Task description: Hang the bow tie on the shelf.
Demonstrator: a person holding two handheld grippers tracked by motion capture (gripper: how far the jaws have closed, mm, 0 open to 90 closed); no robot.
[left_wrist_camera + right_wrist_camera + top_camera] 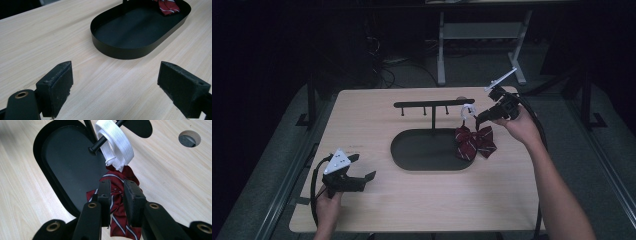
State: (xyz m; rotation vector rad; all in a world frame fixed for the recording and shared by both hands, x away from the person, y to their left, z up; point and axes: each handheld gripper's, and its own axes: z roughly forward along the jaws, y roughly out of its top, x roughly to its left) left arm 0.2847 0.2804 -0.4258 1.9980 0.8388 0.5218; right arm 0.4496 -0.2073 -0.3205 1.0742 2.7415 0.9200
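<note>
Right gripper view shows the bow tie (117, 202) hanging by its white strap (115, 142) on the rack (433, 104), so the right gripper (117, 191) stands slightly open, holding nothing. Left gripper (115, 82) waits wide open, empty.

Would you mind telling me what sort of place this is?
Probably a lab or workshop: a light wooden table in a dark room, a metal desk frame behind it, and loose cables on the floor.

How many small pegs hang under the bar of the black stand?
3. Under the bar, the pegs sit left, near the middle and right. The bow tie's white strap may hide another.
</note>
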